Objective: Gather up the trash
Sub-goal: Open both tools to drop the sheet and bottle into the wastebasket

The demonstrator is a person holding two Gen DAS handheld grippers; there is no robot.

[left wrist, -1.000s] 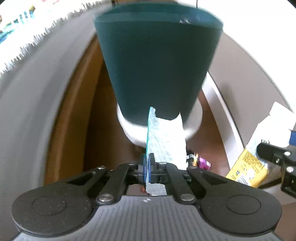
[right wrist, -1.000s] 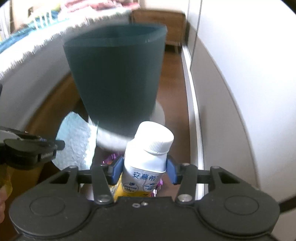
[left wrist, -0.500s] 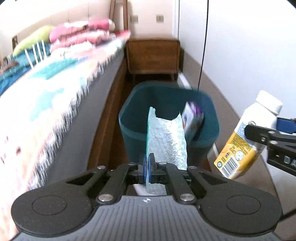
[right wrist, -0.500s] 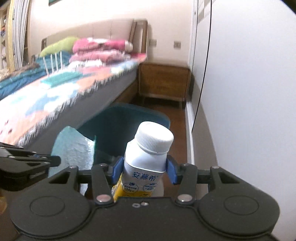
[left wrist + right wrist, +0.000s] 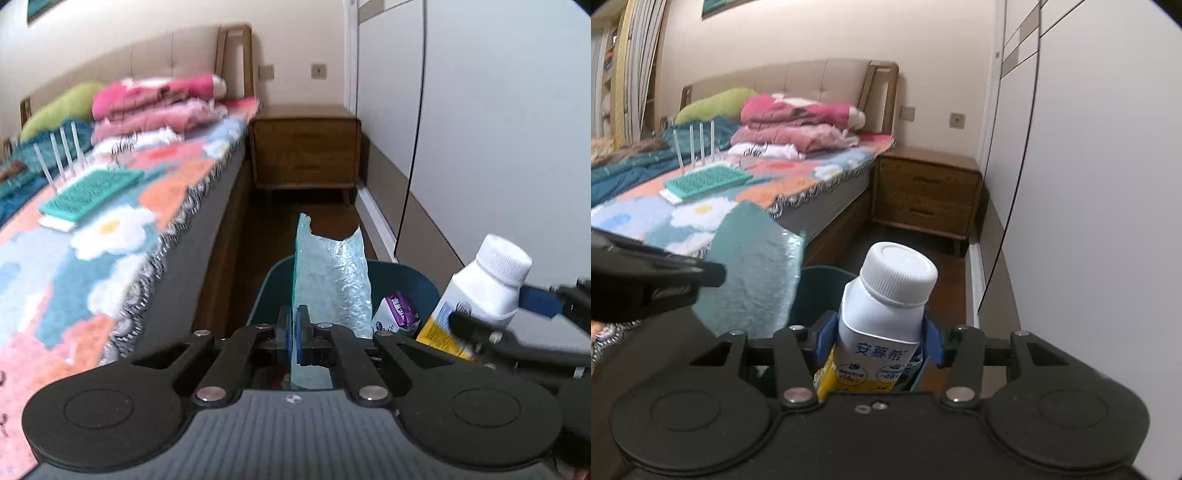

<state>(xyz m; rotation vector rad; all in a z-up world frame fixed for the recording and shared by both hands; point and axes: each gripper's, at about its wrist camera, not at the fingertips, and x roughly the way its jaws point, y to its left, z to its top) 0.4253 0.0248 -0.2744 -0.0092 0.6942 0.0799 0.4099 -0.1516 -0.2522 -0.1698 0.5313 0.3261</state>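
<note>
While wrapper [image 5: 332, 280] pinched upright in left jaws, bottle [image 5: 886, 306] clamped between right jaws.

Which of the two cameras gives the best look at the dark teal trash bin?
The left wrist view. There the trash bin shows its open rim and a purple carton inside, though the wrapper hides part of it. In the right wrist view only a dark sliver of the bin appears beside the bottle.

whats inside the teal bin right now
In the left wrist view, the teal bin holds one small purple and white carton against its right inner side. The wrapper in the left claw and the bottle cover the rest.
</note>
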